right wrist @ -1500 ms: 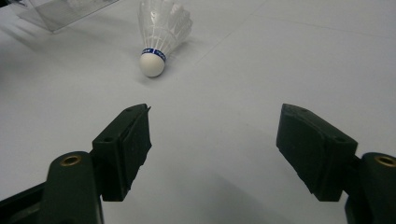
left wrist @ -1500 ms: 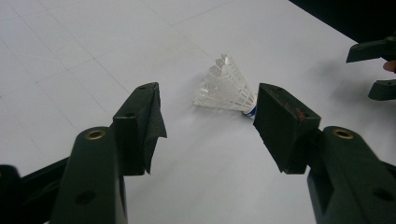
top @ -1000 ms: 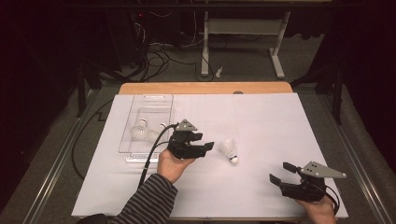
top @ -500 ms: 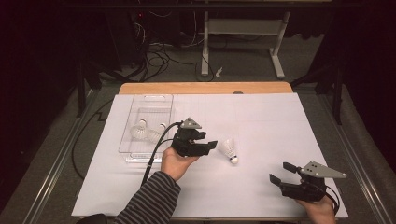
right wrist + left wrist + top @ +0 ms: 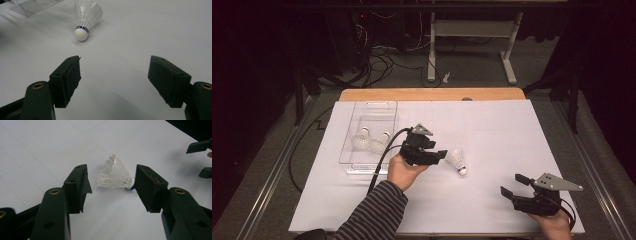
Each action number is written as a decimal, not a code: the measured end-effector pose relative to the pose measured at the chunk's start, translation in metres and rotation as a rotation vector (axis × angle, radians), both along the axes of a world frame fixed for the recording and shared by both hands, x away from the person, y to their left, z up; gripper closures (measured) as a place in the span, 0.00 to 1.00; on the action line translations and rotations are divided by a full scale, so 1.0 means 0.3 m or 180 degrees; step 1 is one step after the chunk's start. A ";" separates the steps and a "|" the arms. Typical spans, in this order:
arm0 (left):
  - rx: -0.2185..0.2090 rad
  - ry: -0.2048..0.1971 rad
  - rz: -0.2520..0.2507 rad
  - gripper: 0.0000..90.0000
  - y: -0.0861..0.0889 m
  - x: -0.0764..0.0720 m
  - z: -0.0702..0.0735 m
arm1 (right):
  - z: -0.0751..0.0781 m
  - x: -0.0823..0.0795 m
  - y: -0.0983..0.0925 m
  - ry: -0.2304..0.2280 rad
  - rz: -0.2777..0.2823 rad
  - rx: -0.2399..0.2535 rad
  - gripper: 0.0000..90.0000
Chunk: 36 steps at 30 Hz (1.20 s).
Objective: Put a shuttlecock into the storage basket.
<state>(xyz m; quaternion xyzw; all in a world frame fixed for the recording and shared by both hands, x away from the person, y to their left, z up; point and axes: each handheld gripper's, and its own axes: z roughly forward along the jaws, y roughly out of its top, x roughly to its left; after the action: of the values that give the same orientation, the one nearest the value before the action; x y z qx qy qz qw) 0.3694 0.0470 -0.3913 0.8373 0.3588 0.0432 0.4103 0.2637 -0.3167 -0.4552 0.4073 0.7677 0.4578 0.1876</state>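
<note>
A white shuttlecock (image 5: 457,161) lies on its side on the white table cover, cork end toward the near right. My left gripper (image 5: 439,156) is just left of it. In the left gripper view the shuttlecock (image 5: 115,175) lies between the jaws of the left gripper (image 5: 111,187), which have just been closing, but the pads stand clear of the feathers. My right gripper (image 5: 512,185) rests near the front right edge, open and holding nothing. The right gripper view has the shuttlecock (image 5: 86,17) ahead of the right gripper (image 5: 115,77), cork toward me.
A clear plastic tray (image 5: 362,107) at the left of the table holds two more shuttlecocks (image 5: 361,141); its corner (image 5: 32,6) appears in the right gripper view. The left gripper's cable (image 5: 379,165) runs past the tray. The table's wooden far edge (image 5: 432,94) borders a dark floor.
My left gripper has edged to the right toward the loose shuttlecock. The right gripper has stayed put.
</note>
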 end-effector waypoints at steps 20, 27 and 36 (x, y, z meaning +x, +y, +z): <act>0.0318 0.0158 -0.0109 0.52 -0.073 0.056 0.006 | -0.001 0.000 0.000 0.0006 0.0000 -0.0006 0.30; 0.0363 0.0239 -0.0148 0.53 -0.093 0.074 -0.003 | -0.001 0.000 0.000 0.0006 0.0001 -0.0007 0.30; 0.0430 0.0337 -0.0228 0.53 -0.124 0.098 -0.013 | -0.001 0.000 0.000 0.0008 0.0000 -0.0007 0.30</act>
<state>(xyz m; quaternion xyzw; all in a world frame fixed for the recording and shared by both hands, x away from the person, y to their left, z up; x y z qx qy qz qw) 0.3987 0.0099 -0.3952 0.8765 0.3461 0.0082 0.3345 0.2638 -0.3169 -0.4554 0.4076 0.7684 0.4565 0.1870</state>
